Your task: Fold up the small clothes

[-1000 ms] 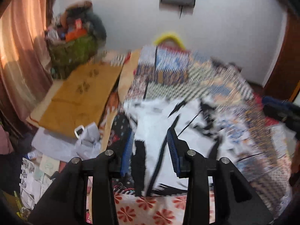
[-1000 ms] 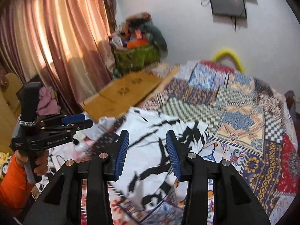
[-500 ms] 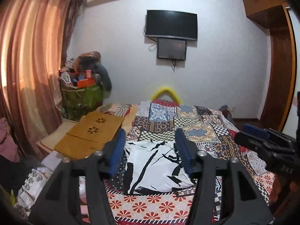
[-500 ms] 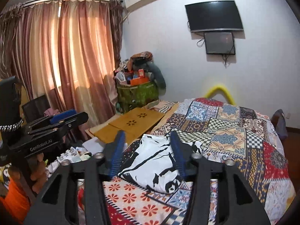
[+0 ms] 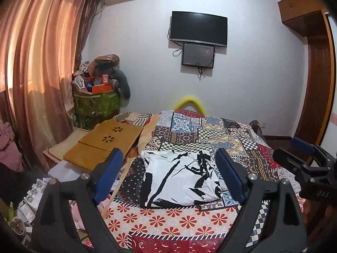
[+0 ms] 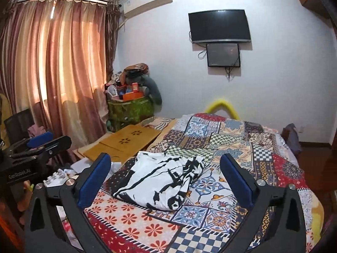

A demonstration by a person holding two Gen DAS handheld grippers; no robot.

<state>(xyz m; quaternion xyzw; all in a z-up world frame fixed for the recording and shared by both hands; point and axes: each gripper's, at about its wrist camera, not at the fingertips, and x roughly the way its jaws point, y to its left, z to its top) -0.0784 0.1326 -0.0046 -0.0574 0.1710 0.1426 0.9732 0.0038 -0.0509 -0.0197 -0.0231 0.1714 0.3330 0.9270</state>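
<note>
A small white garment with black brush-stroke print (image 5: 179, 178) lies folded on the patchwork bedspread (image 5: 210, 135), near the bed's front left. It also shows in the right wrist view (image 6: 160, 181). My left gripper (image 5: 168, 175) is open and empty, held back from and above the garment. My right gripper (image 6: 166, 177) is open and empty too, likewise held back above the bed. Each gripper shows at the edge of the other's view: the right one (image 5: 305, 164), the left one (image 6: 38, 147).
A wooden lap desk (image 5: 105, 143) lies beside the bed on the left, with clutter on the floor (image 5: 31, 191) in front of it. A heaped green basket (image 5: 96, 105) stands in the corner by the curtains (image 5: 38, 73). A TV (image 5: 199, 28) hangs on the far wall.
Both grippers have pulled back and up from the garment and opened wider. The garment stays lying on the bed.
</note>
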